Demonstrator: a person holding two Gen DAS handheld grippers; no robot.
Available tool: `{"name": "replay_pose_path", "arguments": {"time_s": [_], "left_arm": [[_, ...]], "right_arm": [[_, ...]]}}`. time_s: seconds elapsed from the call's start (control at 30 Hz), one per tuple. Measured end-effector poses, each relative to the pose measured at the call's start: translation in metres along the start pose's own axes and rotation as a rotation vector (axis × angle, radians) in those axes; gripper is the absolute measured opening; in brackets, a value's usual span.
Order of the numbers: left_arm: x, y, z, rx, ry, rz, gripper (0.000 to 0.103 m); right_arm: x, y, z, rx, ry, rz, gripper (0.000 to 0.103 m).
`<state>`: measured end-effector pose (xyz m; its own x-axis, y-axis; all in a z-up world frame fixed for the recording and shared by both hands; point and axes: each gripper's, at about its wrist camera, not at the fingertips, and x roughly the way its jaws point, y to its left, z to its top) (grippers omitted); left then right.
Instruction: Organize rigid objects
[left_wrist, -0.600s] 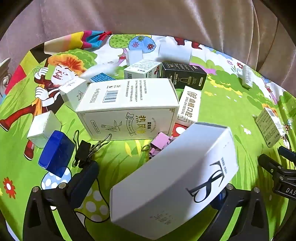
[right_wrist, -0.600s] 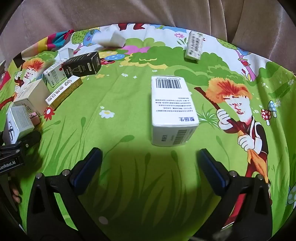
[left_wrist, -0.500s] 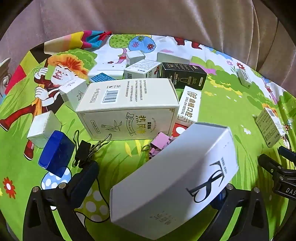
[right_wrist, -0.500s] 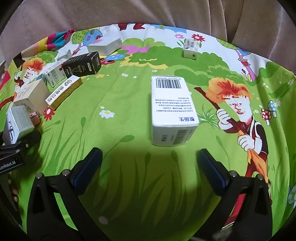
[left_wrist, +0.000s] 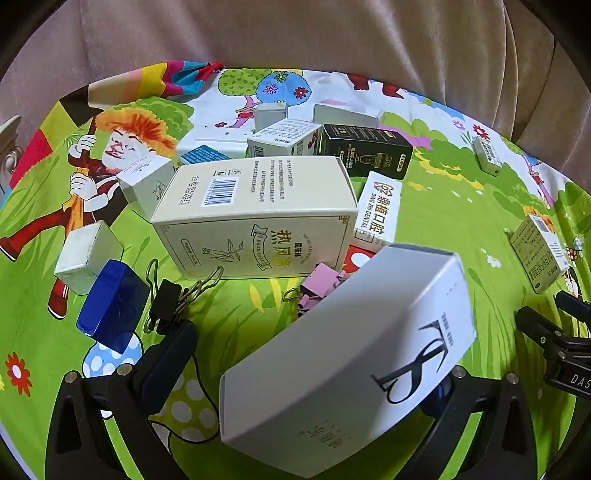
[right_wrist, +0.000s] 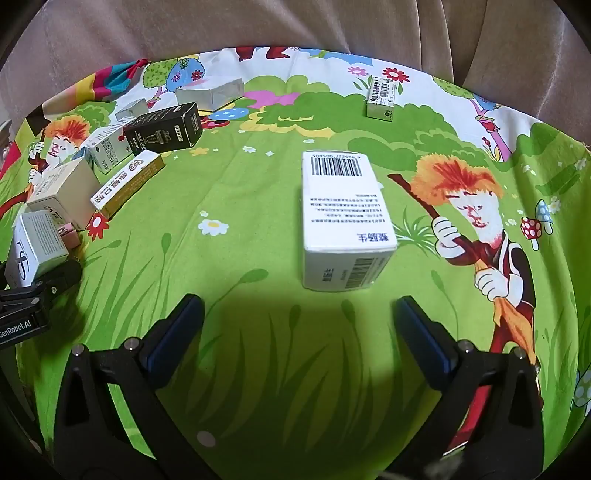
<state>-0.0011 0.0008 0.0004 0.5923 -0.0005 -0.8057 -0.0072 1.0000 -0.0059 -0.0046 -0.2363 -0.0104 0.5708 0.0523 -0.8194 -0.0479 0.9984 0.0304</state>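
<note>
In the left wrist view a long white box with a black logo (left_wrist: 343, 362) lies tilted across my left gripper (left_wrist: 306, 365); the jaws stand wide, the left pad apart from the box, the right pad hidden behind it. Beyond stand a large cream box (left_wrist: 255, 214), a white dental box (left_wrist: 378, 210) and a black box (left_wrist: 365, 149). In the right wrist view my right gripper (right_wrist: 299, 328) is open and empty just short of a white barcode box (right_wrist: 343, 221) lying on the cloth.
A blue box (left_wrist: 112, 306), a small white cube (left_wrist: 86, 256), black (left_wrist: 166, 306) and pink binder clips (left_wrist: 319, 286) lie near the left gripper. A small box (right_wrist: 382, 98) lies far right. The cartoon cloth (right_wrist: 236, 206) covers a seat with a brown backrest.
Two small boxes at the back were blurred in motion 0.6 s ago and now lie still on the cloth. Both grippers have stayed in place.
</note>
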Motion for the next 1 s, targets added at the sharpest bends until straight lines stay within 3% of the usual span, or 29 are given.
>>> {"name": "replay_pose_path", "arguments": {"time_s": [1.0], "left_arm": [[0.0006, -0.0006, 0.0008, 0.001, 0.000, 0.001, 0.103]], "right_arm": [[0.0008, -0.0001, 0.0013, 0.000, 0.003, 0.000, 0.103]]}}
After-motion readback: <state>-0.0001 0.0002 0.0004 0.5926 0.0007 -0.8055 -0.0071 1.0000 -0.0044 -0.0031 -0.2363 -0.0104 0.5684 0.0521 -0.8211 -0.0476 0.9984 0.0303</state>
